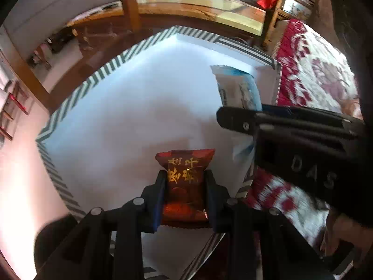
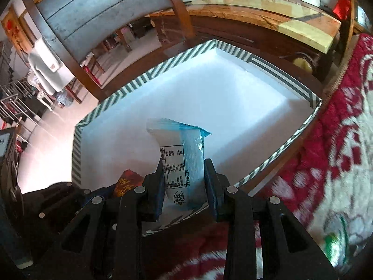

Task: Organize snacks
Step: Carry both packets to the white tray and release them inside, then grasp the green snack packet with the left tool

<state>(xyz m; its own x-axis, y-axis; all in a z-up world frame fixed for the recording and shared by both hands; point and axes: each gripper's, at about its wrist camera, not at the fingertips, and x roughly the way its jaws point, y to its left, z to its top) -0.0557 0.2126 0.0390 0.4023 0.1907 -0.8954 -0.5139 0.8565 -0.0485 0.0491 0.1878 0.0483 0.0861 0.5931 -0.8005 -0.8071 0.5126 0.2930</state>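
One striped box (image 2: 149,78) sits by a red-and-white, possibly quilted cloth (image 2: 338,140).

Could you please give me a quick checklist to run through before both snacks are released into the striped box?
1. Left gripper holds the red snack packet between its fingers: ok.
2. Right gripper holds the blue and white snack packet between its fingers: ok.
3. Both packets are over the white inside of the striped box, not over the red and white cloth: ok.
4. Box floor under the packets is free of other items: ok as far as both views show.
5. Packets are low enough to drop without bouncing: cannot tell.
6. The two grippers have room between them: ok; they are close but apart.
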